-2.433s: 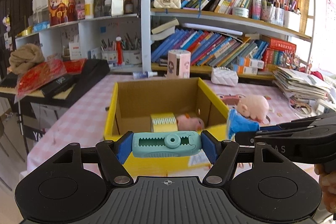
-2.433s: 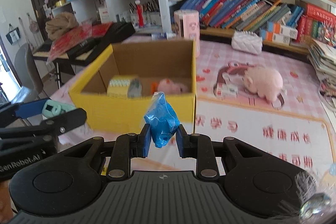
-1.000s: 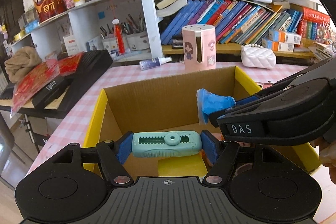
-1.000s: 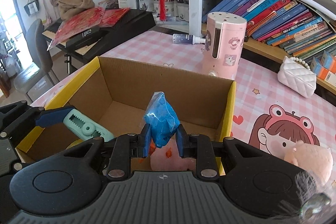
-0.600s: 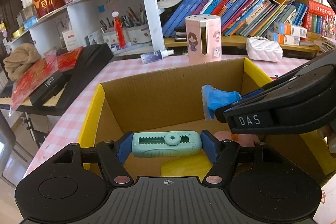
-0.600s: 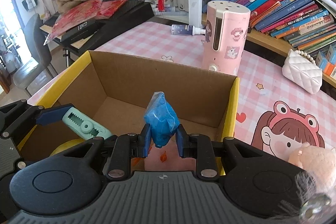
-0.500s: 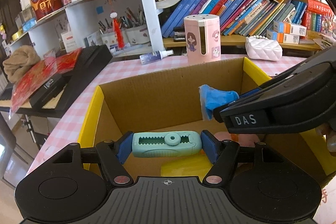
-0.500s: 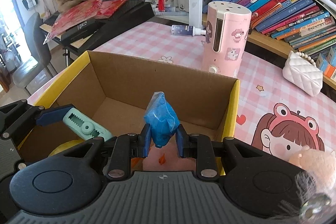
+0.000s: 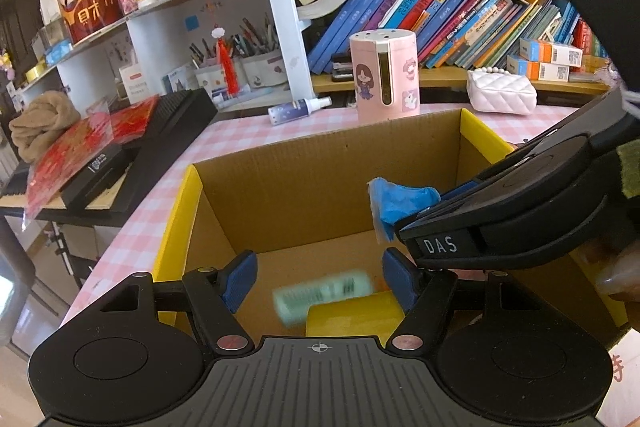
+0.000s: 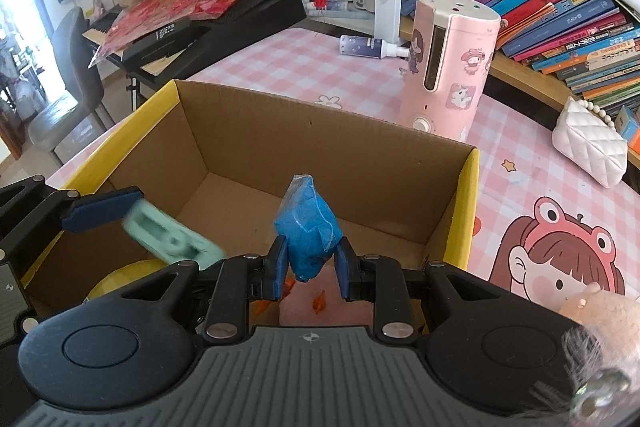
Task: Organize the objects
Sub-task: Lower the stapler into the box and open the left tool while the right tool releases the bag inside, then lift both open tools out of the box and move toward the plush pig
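With the left gripper [image 9: 318, 279] spread empty over the box [image 10: 320, 143] and the mint tool [image 9: 320, 293] dropping, the right gripper [image 10: 309, 263], clamped on the blue packet [image 10: 308, 231], should have lowered before letting go.

One cardboard box [image 10: 328, 147], one mint clip [image 9: 320, 295], one blue packet [image 10: 308, 227], two grippers [image 9: 318, 279] [image 10: 310, 269].

Mint-green toy [image 9: 322, 293] motion-blurred inside the box [image 9: 308, 183]; its outline smears. Pink item [image 10: 308, 311] on the box floor mostly hidden behind the right tool [image 10: 309, 269]. Book spines too small to read.
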